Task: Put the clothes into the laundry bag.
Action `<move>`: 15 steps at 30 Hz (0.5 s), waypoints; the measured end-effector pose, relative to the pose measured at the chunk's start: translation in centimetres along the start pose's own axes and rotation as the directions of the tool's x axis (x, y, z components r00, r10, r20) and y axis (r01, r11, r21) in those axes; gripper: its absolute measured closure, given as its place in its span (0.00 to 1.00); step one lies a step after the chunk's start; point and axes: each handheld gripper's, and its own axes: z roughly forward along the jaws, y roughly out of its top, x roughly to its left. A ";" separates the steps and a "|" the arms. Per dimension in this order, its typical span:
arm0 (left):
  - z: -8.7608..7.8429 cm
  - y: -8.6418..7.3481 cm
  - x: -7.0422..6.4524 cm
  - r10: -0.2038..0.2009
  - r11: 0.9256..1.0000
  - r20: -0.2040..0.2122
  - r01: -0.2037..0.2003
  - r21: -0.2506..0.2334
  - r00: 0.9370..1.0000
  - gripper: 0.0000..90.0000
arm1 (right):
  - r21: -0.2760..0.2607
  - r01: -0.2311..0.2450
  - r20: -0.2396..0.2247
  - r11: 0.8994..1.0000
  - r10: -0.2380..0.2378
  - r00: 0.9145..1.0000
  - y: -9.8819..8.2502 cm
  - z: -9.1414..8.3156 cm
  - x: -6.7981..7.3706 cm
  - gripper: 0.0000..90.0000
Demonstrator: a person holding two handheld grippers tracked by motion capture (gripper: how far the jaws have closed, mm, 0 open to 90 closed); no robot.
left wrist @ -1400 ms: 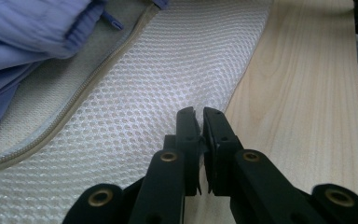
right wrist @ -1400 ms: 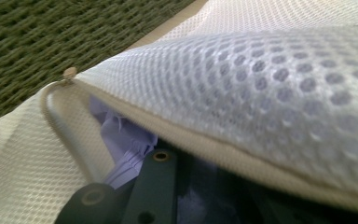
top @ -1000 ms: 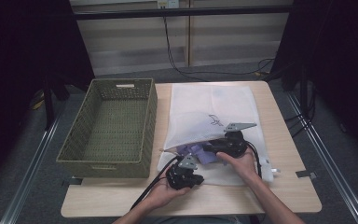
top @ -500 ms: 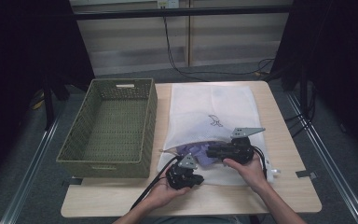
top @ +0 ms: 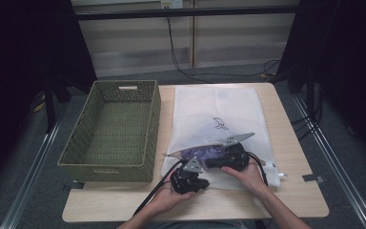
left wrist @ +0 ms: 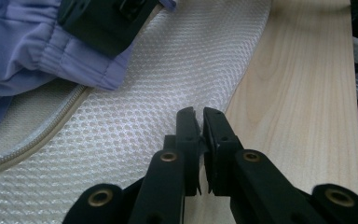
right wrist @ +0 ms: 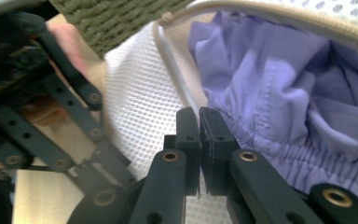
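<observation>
High view: one wooden table (top: 295,191) carries one woven green basket (top: 112,131), at nine o'clock from one white mesh laundry bag (top: 219,119). One purple garment (top: 205,153) shows through the bag's open mouth at its near end, at about six o'clock of the bag. Two forearms come in from the bottom edge. The left hand holds the left gripper (top: 189,177) low at the bag's near left corner; the right hand, at three o'clock from it, holds the right gripper (top: 209,162) lying level and pointing toward nine o'clock into the bag's opening.

Left gripper view: its jaws are closed together, pinching the edge of the mesh bag (left wrist: 135,121) where it meets the table (left wrist: 298,102). The garment (left wrist: 23,51) lies at ten o'clock, one zipper (left wrist: 37,133) running below it.

Right gripper view: its jaws have just been closing and now stand pressed together at the garment's gathered hem (right wrist: 279,116), which lies against them at two o'clock; whether cloth is caught between them cannot be told. The basket (right wrist: 116,14) sits at eleven o'clock.
</observation>
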 end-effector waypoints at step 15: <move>0.1 0.0 0.1 -0.018 1.000 0.009 0.018 -0.012 1.000 0.95 | 0.046 0.006 0.055 0.999 -0.009 0.998 -0.1 1.5 -1.2 1.00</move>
